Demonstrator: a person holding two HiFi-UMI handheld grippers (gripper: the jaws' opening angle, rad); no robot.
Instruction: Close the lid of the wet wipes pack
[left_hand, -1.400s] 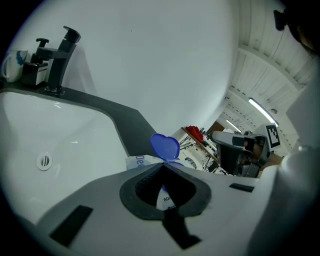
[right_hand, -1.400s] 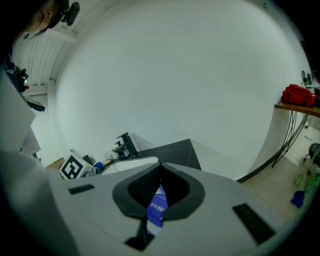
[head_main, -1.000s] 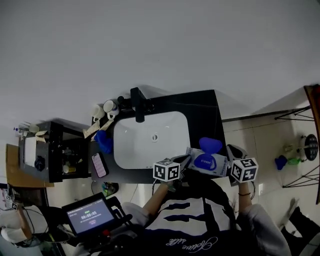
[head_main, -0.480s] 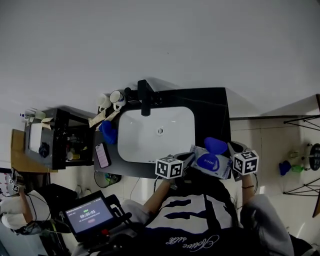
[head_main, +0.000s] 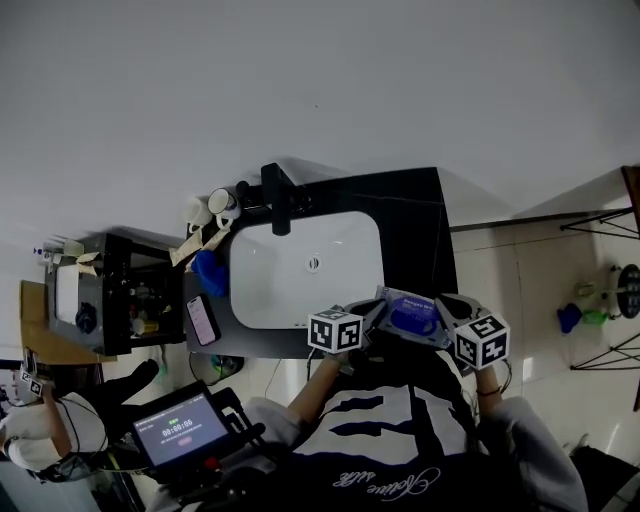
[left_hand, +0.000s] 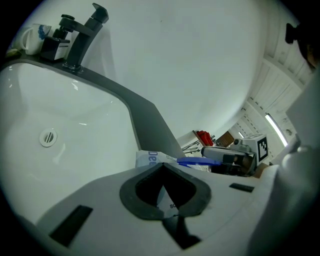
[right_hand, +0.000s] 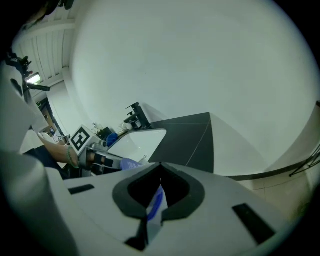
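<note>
The wet wipes pack (head_main: 405, 318) hangs in the air between my two grippers. It sits just over the near edge of the black counter (head_main: 415, 230), to the right of the white sink basin (head_main: 352, 300). Its blue lid (left_hand: 200, 161), seen edge-on in the left gripper view, lies low and nearly level over the pack top. I cannot tell whether it has latched.

The left gripper (left_hand: 164, 200) has its jaws pressed together on the pack's white printed end and takes the weight from that side. The right gripper (right_hand: 152, 207) is likewise clamped, on a thin white strip with a blue patch. I read that strip as the pack's opposite end, though it may include the lid's rim. From the head view the two marker cubes flank the pack closely.

Further out, a black faucet (head_main: 276, 200) stands at the back of the basin, with mugs (head_main: 222, 205) just to its left. A blue cloth-like object (head_main: 210, 272) and a phone (head_main: 201, 322) lie on the counter's left margin.

In my judgement the closing step is near its end, with the flap down but not confirmed shut. The next move calls for one gripper to steady the pack while the other lets go and presses straight down on the lid until it seats. The pack is soft, so a push off-centre may fold the film instead.
</note>
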